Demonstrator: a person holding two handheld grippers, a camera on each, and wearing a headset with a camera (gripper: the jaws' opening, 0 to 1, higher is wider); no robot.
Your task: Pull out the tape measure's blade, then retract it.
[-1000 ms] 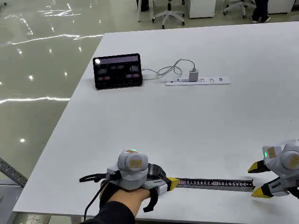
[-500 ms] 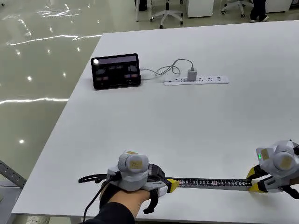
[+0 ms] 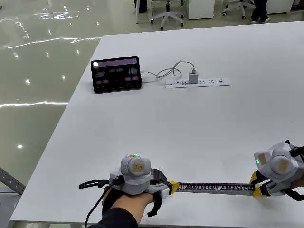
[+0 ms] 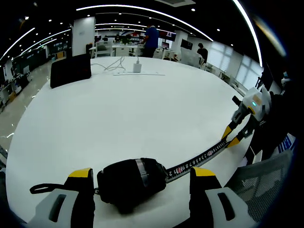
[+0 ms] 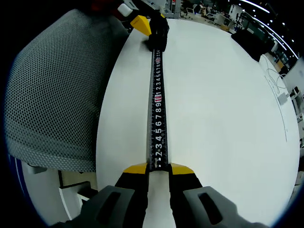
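Observation:
The black tape measure case [image 4: 132, 183] lies on the white table [image 3: 190, 128] between the jaws of my left gripper [image 4: 141, 175], which stand apart, with a strip of table showing beside the case. In the head view the left gripper [image 3: 167, 186] sits at the near edge with the case [image 3: 159, 175] half hidden under it. The dark blade [image 3: 216, 187] runs flat to the right. My right gripper [image 5: 158, 168] is shut on the blade [image 5: 157, 104] at its tip. The right gripper [image 3: 255, 185] is near the table's front right.
A dark tablet [image 3: 116, 74] stands at the back left, with a white power strip [image 3: 199, 82], charger and cable to its right. The table's near edge runs just below both grippers. A grey mesh chair back [image 5: 52, 85] is close beside the right gripper.
One second ago the right gripper stood open just past the blade's end. It has since moved in and closed on the blade tip. The left gripper and case have stayed put.

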